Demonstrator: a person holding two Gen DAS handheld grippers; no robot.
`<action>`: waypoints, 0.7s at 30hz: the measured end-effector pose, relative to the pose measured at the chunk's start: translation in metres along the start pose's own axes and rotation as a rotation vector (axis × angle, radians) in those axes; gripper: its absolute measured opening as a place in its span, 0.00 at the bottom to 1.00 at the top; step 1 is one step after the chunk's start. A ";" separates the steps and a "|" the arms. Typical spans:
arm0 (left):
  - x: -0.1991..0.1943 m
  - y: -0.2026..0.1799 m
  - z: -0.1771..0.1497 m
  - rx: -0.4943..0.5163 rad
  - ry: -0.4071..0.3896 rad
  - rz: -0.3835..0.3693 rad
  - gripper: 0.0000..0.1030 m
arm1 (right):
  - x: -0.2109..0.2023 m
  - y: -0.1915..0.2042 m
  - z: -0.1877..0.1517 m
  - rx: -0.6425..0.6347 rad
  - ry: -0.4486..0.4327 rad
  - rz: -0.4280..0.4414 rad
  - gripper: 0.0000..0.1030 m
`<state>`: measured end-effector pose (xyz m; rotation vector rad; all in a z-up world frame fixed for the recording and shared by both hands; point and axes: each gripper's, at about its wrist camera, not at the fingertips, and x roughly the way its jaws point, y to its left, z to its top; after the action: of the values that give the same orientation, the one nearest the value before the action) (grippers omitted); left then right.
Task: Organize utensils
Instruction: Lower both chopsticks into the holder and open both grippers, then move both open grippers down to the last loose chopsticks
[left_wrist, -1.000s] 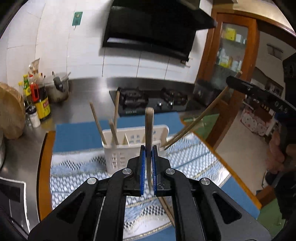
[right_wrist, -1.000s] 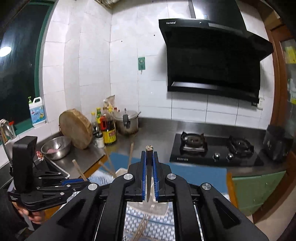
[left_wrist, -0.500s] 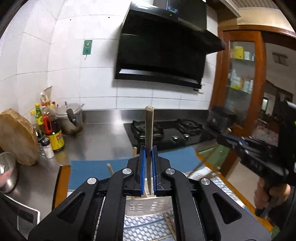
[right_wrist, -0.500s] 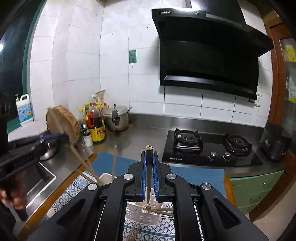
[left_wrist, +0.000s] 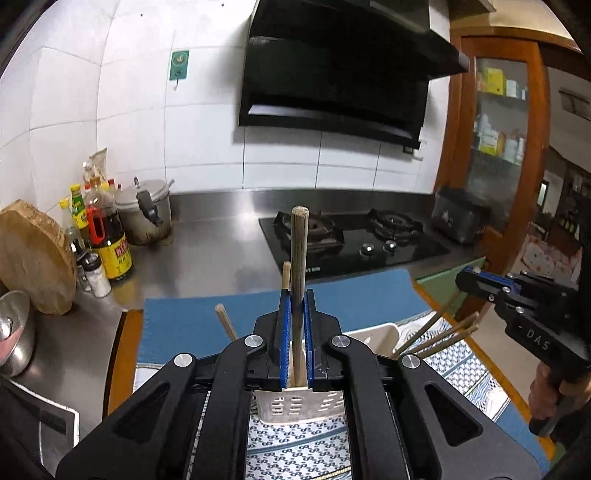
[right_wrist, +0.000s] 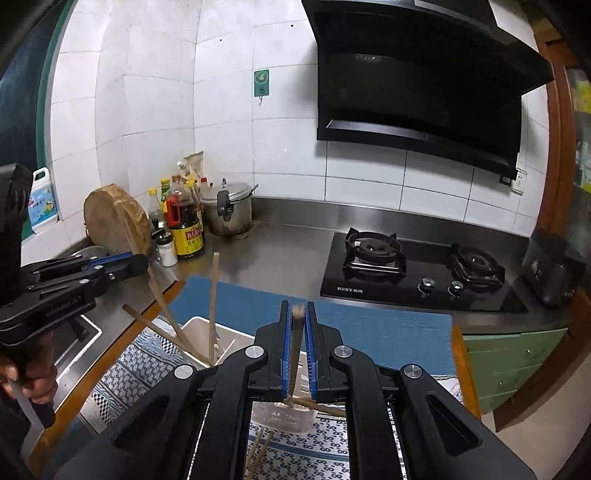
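A white slotted utensil holder stands on a patterned cloth and holds several wooden chopsticks; it also shows in the right wrist view. My left gripper is shut on an upright wooden chopstick right above the holder. My right gripper has its jaws slightly parted around a blurred chopstick that leans down into the holder. The right gripper also shows in the left wrist view, to the right of the holder. The left gripper shows at the left of the right wrist view.
A blue mat and patterned cloth cover the wooden board. Behind stand a black gas stove, sauce bottles, a pressure cooker, a round chopping block and a steel bowl. Two loose chopsticks lie on the cloth.
Both grippers have dropped closer to the holder. The right gripper's jaws have loosened and its chopstick now tilts and blurs between them. The left gripper still clamps its chopstick.
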<state>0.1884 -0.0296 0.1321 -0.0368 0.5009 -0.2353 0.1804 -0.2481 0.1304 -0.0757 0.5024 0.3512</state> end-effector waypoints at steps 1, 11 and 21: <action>0.002 0.000 -0.001 0.002 0.005 0.003 0.05 | 0.000 0.000 -0.001 -0.003 0.000 -0.005 0.09; -0.006 -0.003 -0.002 0.007 -0.007 0.003 0.08 | -0.030 0.003 -0.002 -0.015 -0.048 -0.007 0.22; -0.044 -0.015 -0.029 0.037 -0.006 -0.001 0.08 | -0.061 0.011 -0.073 0.058 0.025 0.017 0.22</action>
<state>0.1343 -0.0329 0.1286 -0.0019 0.4905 -0.2449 0.0928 -0.2683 0.0962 -0.0197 0.5376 0.3529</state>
